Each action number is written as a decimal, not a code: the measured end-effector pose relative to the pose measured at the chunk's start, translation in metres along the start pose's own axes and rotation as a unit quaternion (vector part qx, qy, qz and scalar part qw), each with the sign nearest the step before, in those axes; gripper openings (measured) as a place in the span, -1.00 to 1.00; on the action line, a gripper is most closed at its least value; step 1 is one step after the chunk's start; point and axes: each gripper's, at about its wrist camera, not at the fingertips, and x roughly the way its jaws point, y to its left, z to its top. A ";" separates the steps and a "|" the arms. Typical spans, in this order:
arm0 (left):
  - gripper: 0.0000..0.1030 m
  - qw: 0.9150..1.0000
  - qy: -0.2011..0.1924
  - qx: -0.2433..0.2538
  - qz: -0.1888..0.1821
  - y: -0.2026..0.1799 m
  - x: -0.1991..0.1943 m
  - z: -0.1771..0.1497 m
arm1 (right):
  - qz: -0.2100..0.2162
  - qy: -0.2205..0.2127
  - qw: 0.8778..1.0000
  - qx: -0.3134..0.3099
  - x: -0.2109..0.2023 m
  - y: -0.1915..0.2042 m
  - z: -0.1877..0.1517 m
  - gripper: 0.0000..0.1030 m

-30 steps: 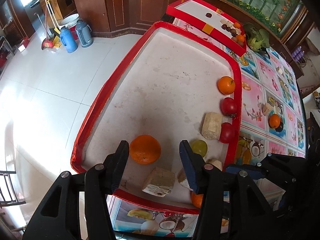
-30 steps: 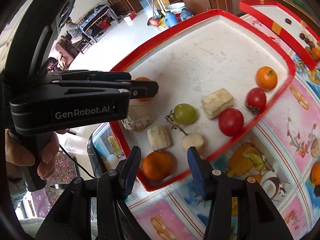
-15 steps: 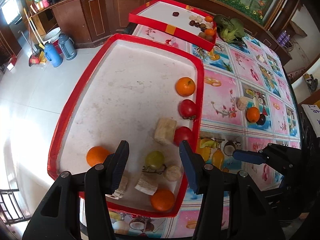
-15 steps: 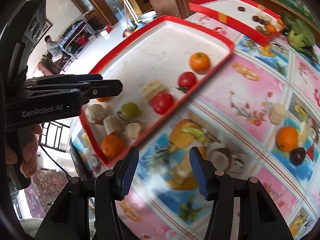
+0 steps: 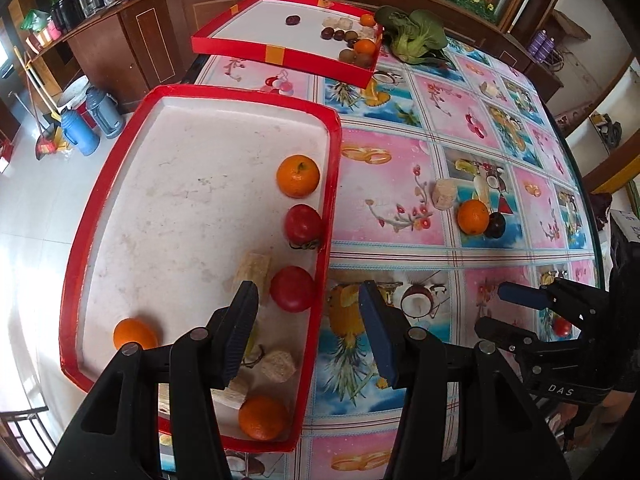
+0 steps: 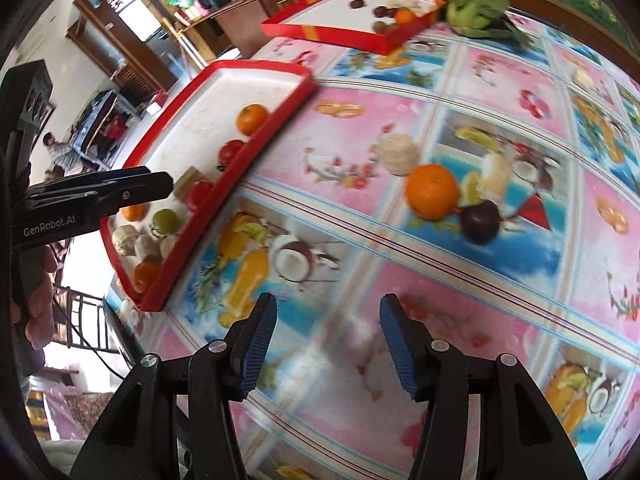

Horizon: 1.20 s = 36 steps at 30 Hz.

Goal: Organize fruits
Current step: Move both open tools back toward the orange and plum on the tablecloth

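The left gripper [image 5: 306, 330] hangs with jaws apart and empty over the right rim of a red tray [image 5: 322, 280] holding oranges, tomatoes and pale chunks. The right gripper [image 6: 328, 340], also released and empty, hovers over the patterned tablecloth [image 6: 500, 92]. An orange [image 6: 432, 191] and a dark plum [image 6: 480, 220] lie touching at the right centre of its view.

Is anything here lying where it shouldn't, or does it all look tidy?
A few pieces sit loose on the tablecloth rather than in either red tray: an orange, a dark plum-like fruit touching it, and a pale chunk just beside them. The near tray holds its fruit bunched along one side. Nothing looks spilled or broken.
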 end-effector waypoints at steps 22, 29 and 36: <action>-0.02 0.997 0.025 0.056 -0.053 -0.069 0.052 0.047 | -0.051 -0.046 0.994 0.087 -0.021 -0.077 0.004 0.07; -0.02 0.989 0.034 0.137 -0.033 -0.104 0.083 0.054 | -0.074 -0.038 0.996 0.033 -0.003 -0.067 0.023 0.06; -0.02 0.986 0.033 0.157 -0.036 -0.122 0.094 0.064 | -0.084 -0.029 0.996 0.017 0.012 -0.065 0.036 -0.04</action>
